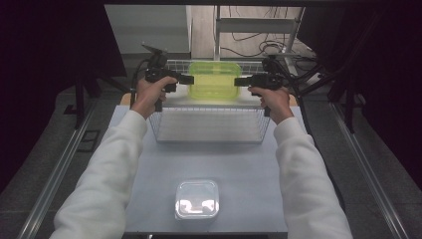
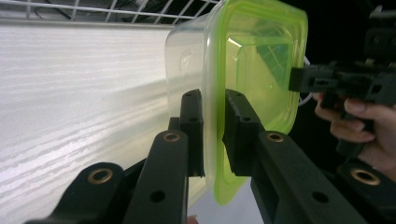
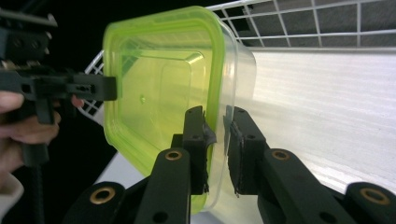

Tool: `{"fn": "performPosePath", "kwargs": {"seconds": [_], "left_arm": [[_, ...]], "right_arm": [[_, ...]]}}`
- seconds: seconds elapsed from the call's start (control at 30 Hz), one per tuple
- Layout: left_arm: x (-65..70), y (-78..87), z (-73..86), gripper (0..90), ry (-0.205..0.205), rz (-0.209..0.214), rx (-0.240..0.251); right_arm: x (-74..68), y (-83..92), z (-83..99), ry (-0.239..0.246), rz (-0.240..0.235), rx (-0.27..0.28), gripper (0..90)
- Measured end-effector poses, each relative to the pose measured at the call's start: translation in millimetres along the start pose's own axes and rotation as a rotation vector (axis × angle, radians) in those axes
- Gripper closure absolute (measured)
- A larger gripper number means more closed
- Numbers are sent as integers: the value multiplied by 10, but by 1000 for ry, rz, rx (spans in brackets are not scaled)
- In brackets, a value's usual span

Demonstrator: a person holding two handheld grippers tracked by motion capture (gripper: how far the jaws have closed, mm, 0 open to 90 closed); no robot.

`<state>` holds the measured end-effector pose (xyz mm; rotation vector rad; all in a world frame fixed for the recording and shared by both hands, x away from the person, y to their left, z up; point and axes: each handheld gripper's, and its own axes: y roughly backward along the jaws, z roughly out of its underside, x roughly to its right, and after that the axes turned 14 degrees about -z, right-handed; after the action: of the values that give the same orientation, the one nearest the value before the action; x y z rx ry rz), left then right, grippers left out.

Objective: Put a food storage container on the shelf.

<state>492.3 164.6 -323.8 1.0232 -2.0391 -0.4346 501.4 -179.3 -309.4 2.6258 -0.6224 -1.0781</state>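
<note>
A clear plastic container with a yellow-green lid (image 1: 214, 79) hangs over the far part of a wire basket (image 1: 158, 130), its lid facing the high camera. My left gripper (image 1: 191, 78) is shut on the container's left edge and my right gripper (image 1: 238, 81) on its right edge. In the left gripper view my left gripper (image 2: 214, 100) pinches the lid's rim, with the container (image 2: 254, 60) beyond it. In the right gripper view my right gripper (image 3: 216, 116) clamps the rim of the container (image 3: 154, 84) the same way.
The basket stands at the far half of the pale table (image 1: 249, 164). A second clear, lidded container (image 1: 197, 199) sits near the table's front edge. Basket wires (image 2: 116, 11) (image 3: 303, 23) run behind the held container. Dark stands and cables surround the table.
</note>
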Motion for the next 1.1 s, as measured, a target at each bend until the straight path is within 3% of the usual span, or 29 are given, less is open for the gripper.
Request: {"fn": "performPosePath", "kwargs": {"seconds": [0.23,0.47,0.57,0.73,0.93,1.1], "left_arm": [[-131,-99,-63,781,147,43,-7],[-177,-189,-80,762,217,34,-2],[-188,-200,-78,749,217,36,0],[-186,-230,-62,680,183,31,-1],[-162,-174,-63,437,148,15,67],[-135,-69,-47,305,107,-12,101]], "right_arm": [[73,-68,-54,-108,16,32,755],[179,-133,-68,-198,16,75,726],[208,-155,-68,-214,19,96,723],[213,-169,-67,-224,26,115,709],[184,-137,-33,-218,22,153,484],[73,-59,-6,-190,22,187,369]]}}
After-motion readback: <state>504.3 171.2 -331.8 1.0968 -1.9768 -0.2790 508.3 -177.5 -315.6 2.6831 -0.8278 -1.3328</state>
